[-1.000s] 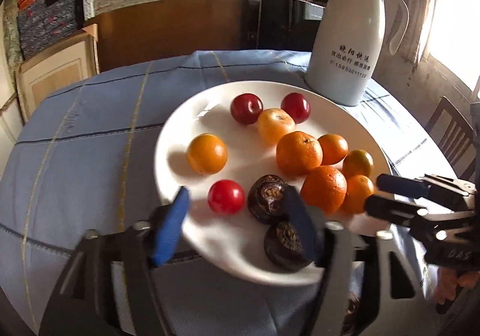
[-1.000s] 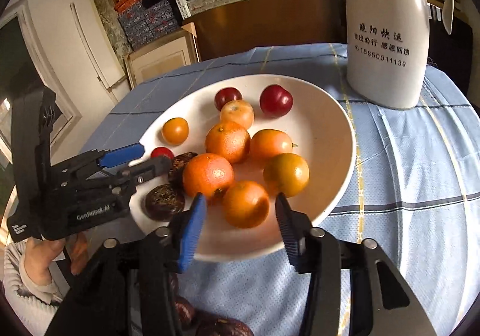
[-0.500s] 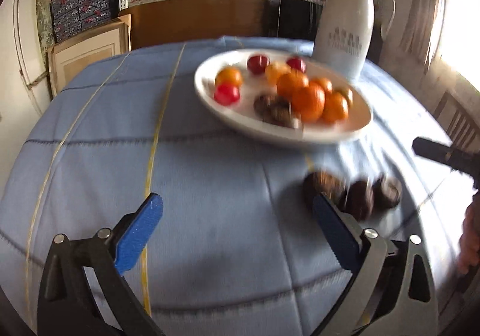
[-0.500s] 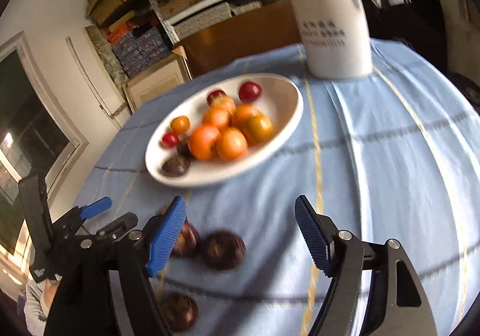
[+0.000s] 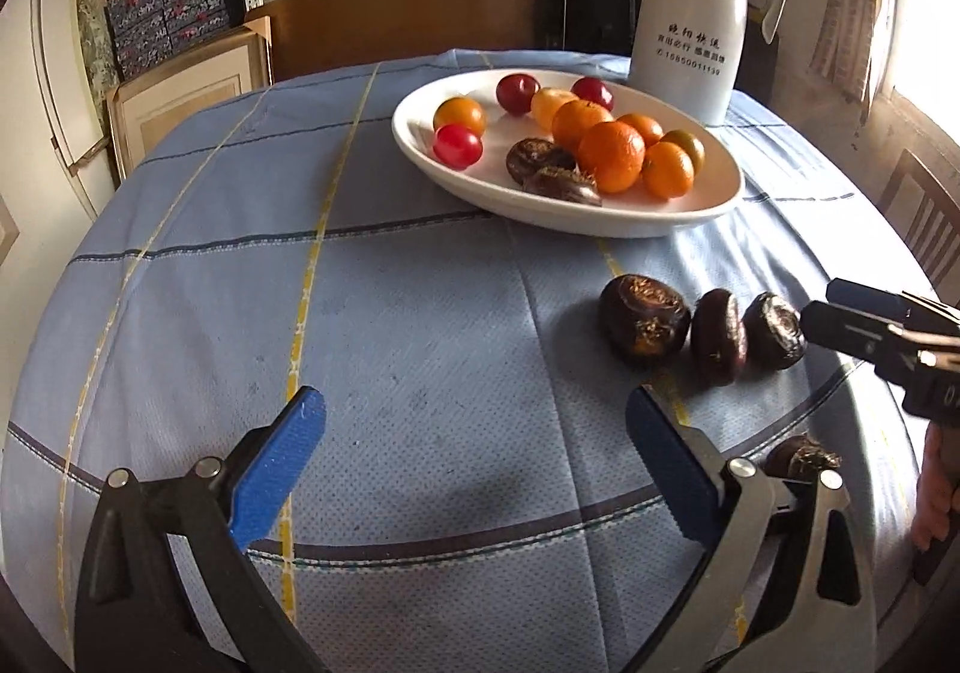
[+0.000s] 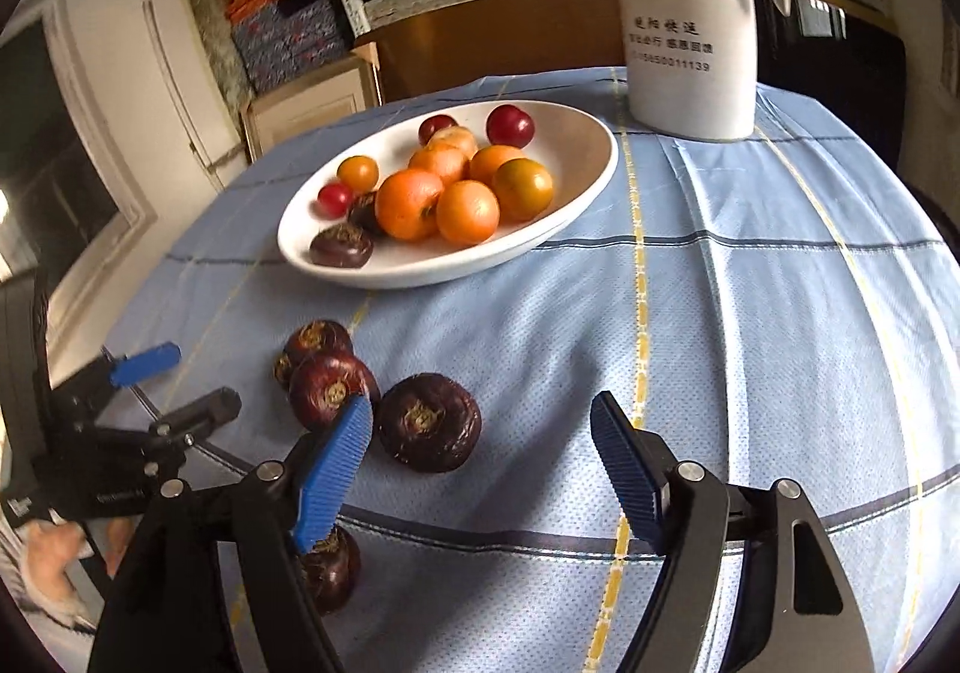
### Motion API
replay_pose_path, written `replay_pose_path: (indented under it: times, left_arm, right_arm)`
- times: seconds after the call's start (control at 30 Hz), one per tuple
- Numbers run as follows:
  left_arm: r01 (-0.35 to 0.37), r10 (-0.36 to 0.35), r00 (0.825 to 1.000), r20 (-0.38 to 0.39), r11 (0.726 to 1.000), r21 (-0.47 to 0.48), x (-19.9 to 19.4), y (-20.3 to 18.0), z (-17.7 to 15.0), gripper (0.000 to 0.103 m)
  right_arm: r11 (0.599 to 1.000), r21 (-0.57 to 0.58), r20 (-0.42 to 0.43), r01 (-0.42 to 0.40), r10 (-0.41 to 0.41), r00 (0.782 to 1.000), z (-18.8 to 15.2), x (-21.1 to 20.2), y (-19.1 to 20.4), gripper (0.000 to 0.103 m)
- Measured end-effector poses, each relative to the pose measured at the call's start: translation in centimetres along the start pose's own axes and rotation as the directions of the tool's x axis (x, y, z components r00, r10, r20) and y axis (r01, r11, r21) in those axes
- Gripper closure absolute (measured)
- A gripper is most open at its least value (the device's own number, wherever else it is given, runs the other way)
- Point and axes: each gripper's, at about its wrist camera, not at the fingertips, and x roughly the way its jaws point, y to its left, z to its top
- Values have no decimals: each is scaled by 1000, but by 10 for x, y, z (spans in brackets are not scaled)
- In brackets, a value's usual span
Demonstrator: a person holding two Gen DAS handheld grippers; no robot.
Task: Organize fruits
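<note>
Part of the scene is hidden from you: a fourth dark fruit (image 6: 327, 568) sits low at the table edge, half covered by your right gripper's (image 6: 483, 466) left finger, and in the left wrist view only its top (image 5: 801, 457) peeks out behind your left gripper's frame. Your right gripper (image 5: 864, 325) shows there only as dark fingertips cut off by the frame edge, so its spread cannot be read from that side. The fruits themselves are clear. A white plate (image 5: 714, 208) on the blue checked tablecloth (image 5: 420, 343) holds a pile of oranges (image 5: 611, 155), three red round fruits (image 5: 458, 146) and two dark brown, wrinkled ones (image 5: 561, 185) near its front rim. On the cloth, in front of the plate and apart from it, three more dark fruits (image 5: 645, 317) lie in a row, touching or nearly touching each other; in the right wrist view the closest of them (image 6: 429, 422) lies just beyond your blue pad (image 6: 333, 472). A white thermos jug (image 6: 687, 18) stands behind the plate. Your left gripper (image 5: 477, 466) has its fingers spread wide, holding nothing and hovering over bare cloth, with the row of dark fruits ahead and to its right. Your right gripper's fingers also stand wide apart, empty, with the left pad just beside the nearest dark fruits; whether it touches them I cannot tell.
</note>
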Motion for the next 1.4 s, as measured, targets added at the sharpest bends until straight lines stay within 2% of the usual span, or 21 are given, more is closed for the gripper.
replay_pose_path:
  times: [0.13, 0.23, 0.3, 0.33, 0.37, 0.47, 0.6, 0.8, 0.93, 1.1, 1.2, 1.27, 1.4]
  left_arm:
    - [-14, 14, 1000, -6, 1000, 24, 1, -6, 0, 5]
    - [-19, 20, 1000, -12, 998, 61, 1, -14, -1, 5]
    - [-23, 25, 1000, -16, 996, 83, 2, -20, -1, 5]
    - [-28, 30, 999, -18, 995, 99, 3, -23, -1, 5]
    - [-30, 32, 999, -18, 993, 110, 3, -25, -2, 5]
    - [-24, 28, 999, -32, 990, 142, 6, -32, -2, 5]
    - [14, -5, 998, -58, 988, 153, 16, -40, 4, 5]
    - [-51, 59, 997, -43, 985, 164, 32, -41, 23, 4]
    - [-29, 36, 998, -52, 990, 136, 43, -41, 35, 4]
    - [-4, 12, 999, -40, 981, 195, 45, -57, 38, 5]
    - [68, -59, 997, -57, 983, 173, 48, -54, 41, 5]
    - [99, -91, 994, -57, 983, 155, 50, -54, 44, 8]
    - [112, -102, 993, -66, 981, 157, 55, -58, 47, 13]
  right_arm:
    - [997, -70, -29, 38, -40, 999, -5, 9, 14, 27]
    - [995, -91, -56, 44, -49, 997, -6, 17, 19, 31]
    - [995, -84, -64, 44, -50, 997, -4, 21, 19, 40]
    - [996, -82, -58, 38, -43, 997, -2, 21, 18, 48]
    - [996, -80, -58, 30, -35, 998, -1, 21, 18, 62]
    - [998, -30, -39, 55, -56, 998, 4, 16, 5, 62]
    - [998, 42, -17, 42, -42, 999, 9, 8, -11, 62]
    - [998, 61, -29, 25, -23, 999, 9, 9, -15, 62]
    - [998, 61, -32, 20, -18, 999, 9, 11, -15, 62]
    - [998, 62, -28, 12, -11, 1000, 9, 9, -16, 62]
    - [998, 61, -32, 12, -10, 999, 9, 10, -15, 62]
    - [998, 63, -36, 12, -10, 999, 8, 11, -15, 62]
    - [997, 74, -38, 9, -6, 999, 8, 12, -17, 62]
